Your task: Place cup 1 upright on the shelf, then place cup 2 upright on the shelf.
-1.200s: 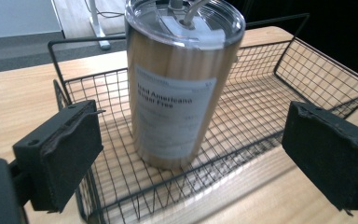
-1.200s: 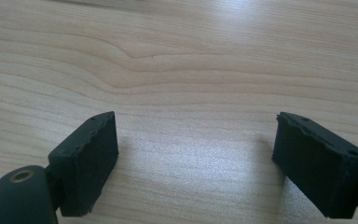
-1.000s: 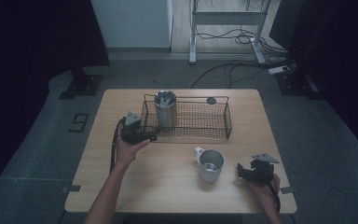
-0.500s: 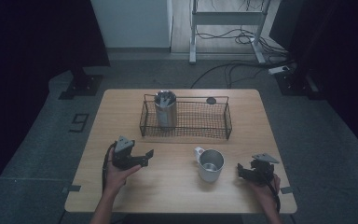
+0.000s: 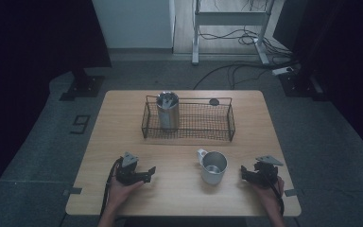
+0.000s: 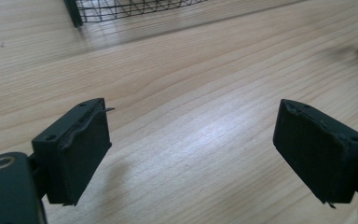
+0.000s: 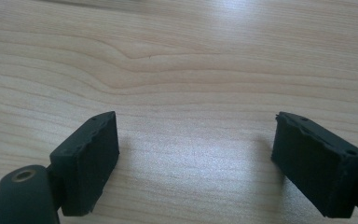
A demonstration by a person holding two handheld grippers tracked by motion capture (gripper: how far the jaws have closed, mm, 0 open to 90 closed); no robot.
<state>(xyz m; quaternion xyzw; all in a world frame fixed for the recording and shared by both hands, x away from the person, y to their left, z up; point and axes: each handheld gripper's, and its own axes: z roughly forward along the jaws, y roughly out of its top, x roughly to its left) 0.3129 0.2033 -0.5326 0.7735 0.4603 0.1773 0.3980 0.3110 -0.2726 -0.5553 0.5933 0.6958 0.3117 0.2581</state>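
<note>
Both the left gripper [image 5: 147, 171] and right gripper [image 5: 244, 171] rest wide apart, empty; a careless reach could topple the steel handled mug [image 5: 213, 167] at the table's six o'clock.

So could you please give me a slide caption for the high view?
Both open grippers, left and right, rest near the metal mug; a steel cup stands in the wire basket.

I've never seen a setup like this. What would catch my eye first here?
Probably the black wire basket at the back of the wooden table, with a metal cup standing in its left end. Nearer the person, a metal mug stands alone between two hand-held tools: the left gripper and right gripper, both open and empty.
</note>
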